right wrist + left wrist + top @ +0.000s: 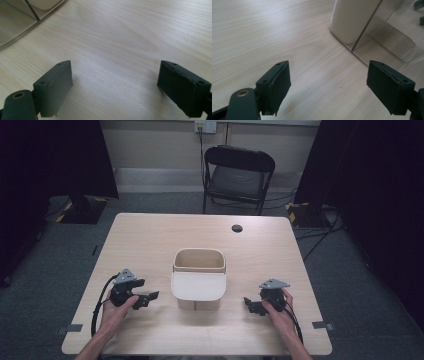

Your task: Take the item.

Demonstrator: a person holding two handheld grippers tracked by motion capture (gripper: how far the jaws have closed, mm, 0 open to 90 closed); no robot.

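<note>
We see a pale box (198, 280) standing near the middle of the light wood surface (150, 240), its upper compartment open and a smooth cream flap or lid (198, 287) covering the near half. The left tool (150, 297) rests low on the surface at about 9 o'clock of the box, near it but apart, held in the person's left hand (116, 312), its tip pointing toward the box. The right tool (248, 304) sits at about 3 o'clock of the box, likewise apart from it, held in the right hand (280, 312). In the left gripper view the jaws stand wide apart with bare wood between them, and the rounded cream corner of the box (352, 20) lies ahead at 1 o'clock, with a thin dark edge running down its side. In the right gripper view the jaws are also spread wide over bare wood, and the box (27, 15) edge shows at 11 o'clock. Neither tool touches the box. A black folding chair (239, 175) stands beyond the far edge of the surface.
</note>
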